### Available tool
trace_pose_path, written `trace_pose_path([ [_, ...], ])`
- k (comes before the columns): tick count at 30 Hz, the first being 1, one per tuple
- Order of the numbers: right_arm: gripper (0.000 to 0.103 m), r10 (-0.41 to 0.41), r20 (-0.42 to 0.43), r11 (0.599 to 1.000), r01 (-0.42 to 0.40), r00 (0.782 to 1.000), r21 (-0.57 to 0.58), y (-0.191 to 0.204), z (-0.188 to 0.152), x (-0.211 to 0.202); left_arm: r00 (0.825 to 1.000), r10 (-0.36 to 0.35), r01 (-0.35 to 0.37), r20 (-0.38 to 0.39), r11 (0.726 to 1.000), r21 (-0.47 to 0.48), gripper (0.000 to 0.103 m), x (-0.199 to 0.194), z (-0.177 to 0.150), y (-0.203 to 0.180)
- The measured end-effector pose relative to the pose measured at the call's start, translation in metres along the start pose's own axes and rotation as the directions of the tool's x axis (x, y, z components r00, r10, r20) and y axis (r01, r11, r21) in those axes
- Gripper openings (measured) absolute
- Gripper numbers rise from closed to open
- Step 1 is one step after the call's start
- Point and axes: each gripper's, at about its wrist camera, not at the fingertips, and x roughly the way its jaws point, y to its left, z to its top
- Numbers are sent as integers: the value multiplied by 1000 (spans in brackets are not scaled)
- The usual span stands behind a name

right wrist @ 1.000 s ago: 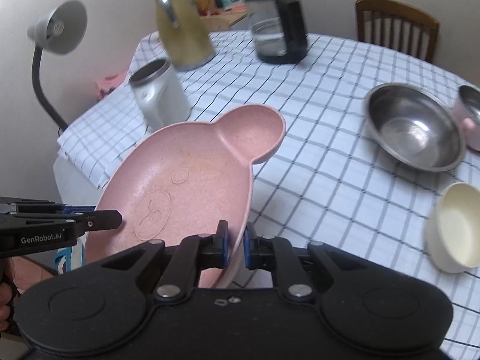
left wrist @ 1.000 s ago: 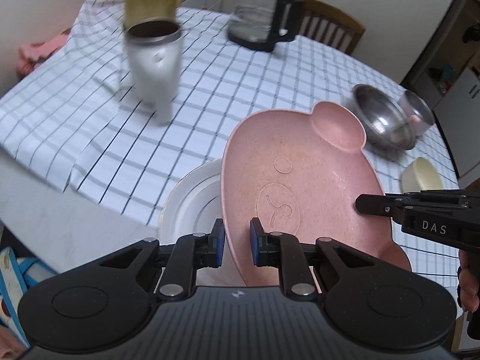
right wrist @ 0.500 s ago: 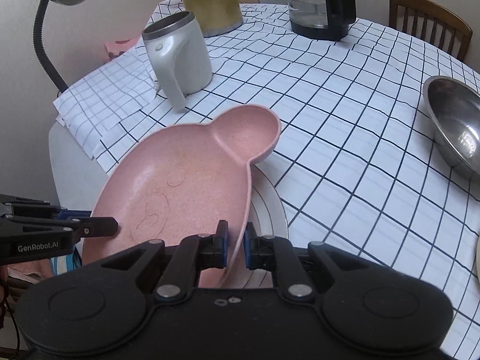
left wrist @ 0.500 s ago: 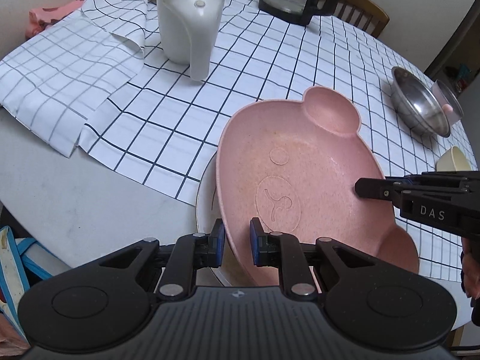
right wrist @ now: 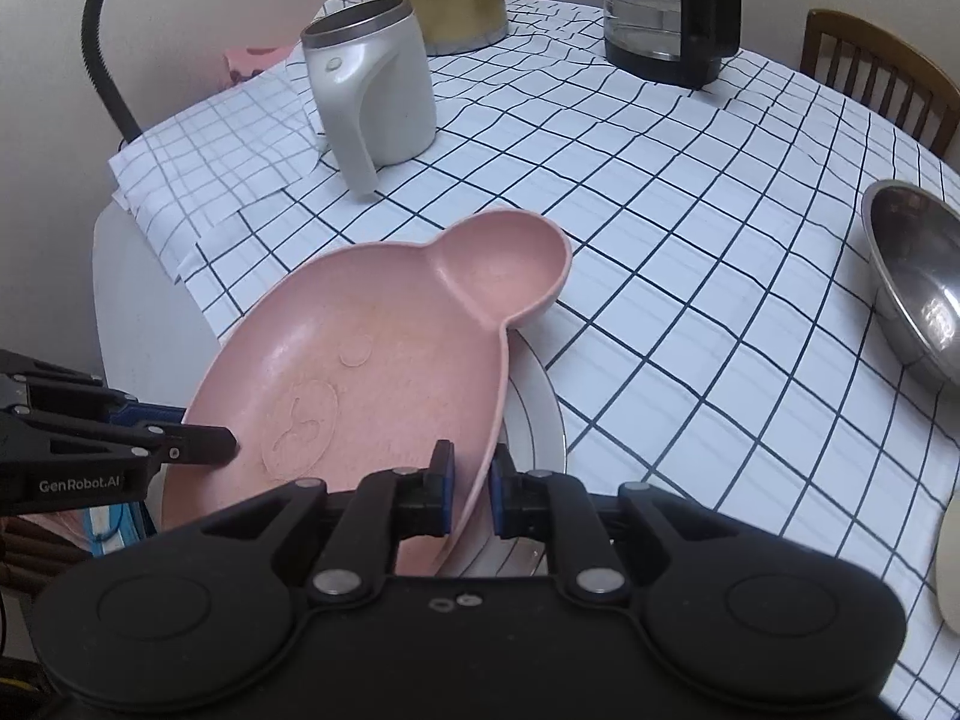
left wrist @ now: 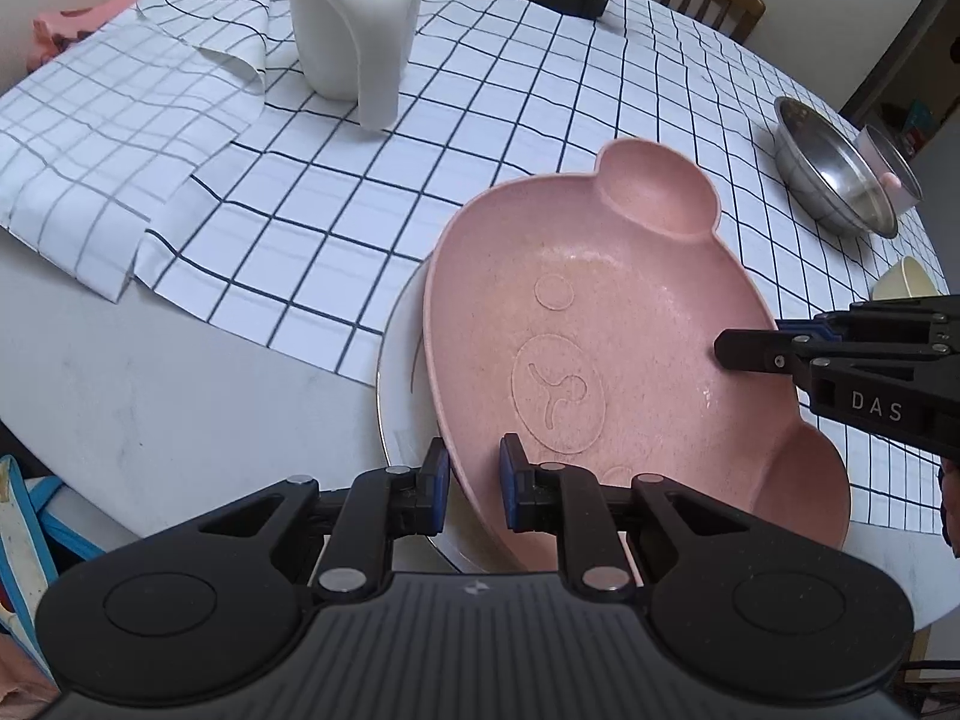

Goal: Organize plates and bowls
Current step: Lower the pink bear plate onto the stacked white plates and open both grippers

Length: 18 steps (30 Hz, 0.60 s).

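The right gripper [left wrist: 729, 350] is showing "DAS" in white letters. The left gripper [right wrist: 231, 449] is carrying "GenRobot.AI" on its side.

1. We see a pink bear-shaped plate [left wrist: 600, 354], matte and speckled, with two round ear wells and an embossed face in its middle; it sits tilted on top of a white plate.
2. The white plate [left wrist: 399, 384] lies flat at the table's near edge, thin rim line showing, mostly covered.
3. A steel bowl [left wrist: 834, 177] and a cream bowl [left wrist: 909, 279] rest farther off on the checked cloth.
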Motion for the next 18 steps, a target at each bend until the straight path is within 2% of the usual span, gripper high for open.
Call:
trace_pose_path([
  [4, 12, -1, -37, 1000, 1, 999, 15, -2, -3, -2, 1000, 4, -4, -10, 1000, 6, 17, 3, -2, -3],
  [7, 12, -13, -30, 1000, 13, 999, 3, -3, -9, -5, 1000, -5, 5, 1, 1000, 15, 17, 2, -1, -6],
  [18, 24, -41, -5, 996, 42, 999, 78, -11, -16, -8, 1000, -2, 2, 11, 999, 32, 17, 1, 0, -13],
])
